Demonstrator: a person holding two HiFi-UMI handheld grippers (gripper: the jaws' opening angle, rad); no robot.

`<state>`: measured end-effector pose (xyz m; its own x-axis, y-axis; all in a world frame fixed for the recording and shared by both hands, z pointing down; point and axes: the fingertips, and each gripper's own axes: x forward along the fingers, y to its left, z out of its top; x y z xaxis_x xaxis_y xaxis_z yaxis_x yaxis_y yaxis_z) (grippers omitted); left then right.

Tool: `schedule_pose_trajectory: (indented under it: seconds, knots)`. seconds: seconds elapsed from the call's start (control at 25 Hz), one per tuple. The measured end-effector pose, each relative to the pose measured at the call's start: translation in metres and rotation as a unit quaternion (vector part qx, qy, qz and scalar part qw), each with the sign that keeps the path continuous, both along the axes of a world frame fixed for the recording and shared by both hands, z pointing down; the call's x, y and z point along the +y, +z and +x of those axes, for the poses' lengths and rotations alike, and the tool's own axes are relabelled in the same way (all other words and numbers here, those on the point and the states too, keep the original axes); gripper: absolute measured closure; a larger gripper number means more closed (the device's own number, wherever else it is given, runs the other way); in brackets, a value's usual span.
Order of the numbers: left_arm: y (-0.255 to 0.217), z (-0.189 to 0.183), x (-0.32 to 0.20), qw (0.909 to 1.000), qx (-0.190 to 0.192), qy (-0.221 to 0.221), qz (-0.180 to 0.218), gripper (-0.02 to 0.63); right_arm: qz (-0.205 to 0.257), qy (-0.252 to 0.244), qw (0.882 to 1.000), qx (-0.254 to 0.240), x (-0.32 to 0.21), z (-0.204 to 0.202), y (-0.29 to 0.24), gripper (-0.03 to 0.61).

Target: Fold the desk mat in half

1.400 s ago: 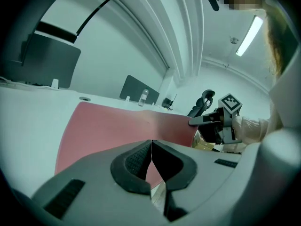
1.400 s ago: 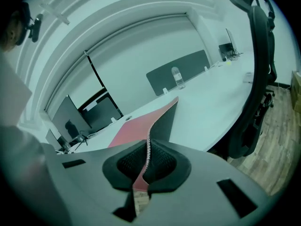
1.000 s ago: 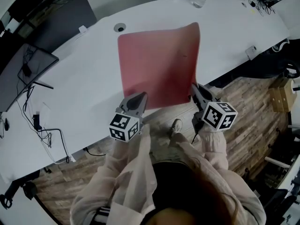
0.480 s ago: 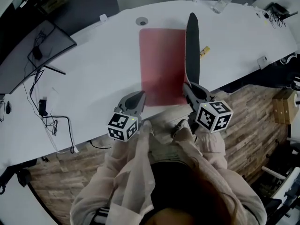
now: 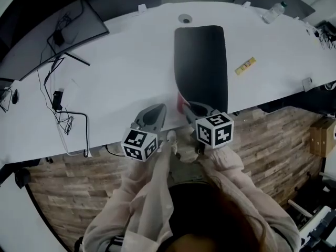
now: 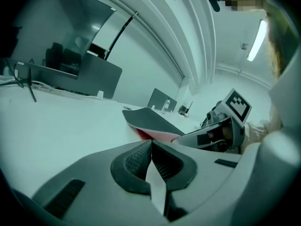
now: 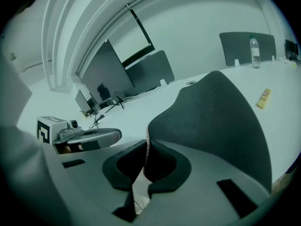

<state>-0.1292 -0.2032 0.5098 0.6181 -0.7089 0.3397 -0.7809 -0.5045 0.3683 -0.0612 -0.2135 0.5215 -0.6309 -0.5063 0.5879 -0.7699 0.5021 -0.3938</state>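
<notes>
The desk mat (image 5: pixel 202 62) lies doubled over on the white desk (image 5: pixel 121 72), black underside up, with a sliver of its red face (image 5: pixel 181 100) showing at the near left corner. My right gripper (image 5: pixel 192 109) is shut on the mat's edge at that near corner; in the right gripper view the thin edge runs between the closed pads of the right gripper (image 7: pixel 146 147), and the black mat (image 7: pixel 216 117) arches up behind them. My left gripper (image 5: pixel 152 114) rests at the desk's front edge just left of the mat, shut and empty; the left gripper (image 6: pixel 151 149) shows nothing between its pads.
A monitor (image 5: pixel 52 35) and loose cables (image 5: pixel 63 114) occupy the desk's left side. A small yellow item (image 5: pixel 245 65) lies right of the mat, a water bottle (image 5: pixel 274 12) at the far right, a cable grommet (image 5: pixel 184 19) behind the mat. Wooden floor (image 5: pixel 273 140) lies below the desk edge.
The right gripper swung the mat's right edge up and over to the left; the red face is now covered and the black underside is up. The left gripper stayed put.
</notes>
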Motion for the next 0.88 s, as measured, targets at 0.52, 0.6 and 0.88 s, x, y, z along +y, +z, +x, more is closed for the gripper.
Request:
schedule_pose_trajectory:
  seconds: [0.52,0.6,0.88]
  knots:
    - [0.004,-0.025,0.02,0.9992,-0.01,-0.038,0.001,0.585,-0.004,-0.015,0.999,-0.032,0.011,-0.031,0.013,0.393]
    - [0.0,-0.022,0.02,0.9992,-0.011,-0.037,0.006,0.586,0.004,-0.01,0.999,-0.04,0.01,-0.027,0.006,0.385]
    - [-0.018,-0.001,0.011,0.9994,-0.01,-0.024,0.025,0.585,0.018,0.016,0.998,-0.059,0.003,0.012,-0.019,0.377]
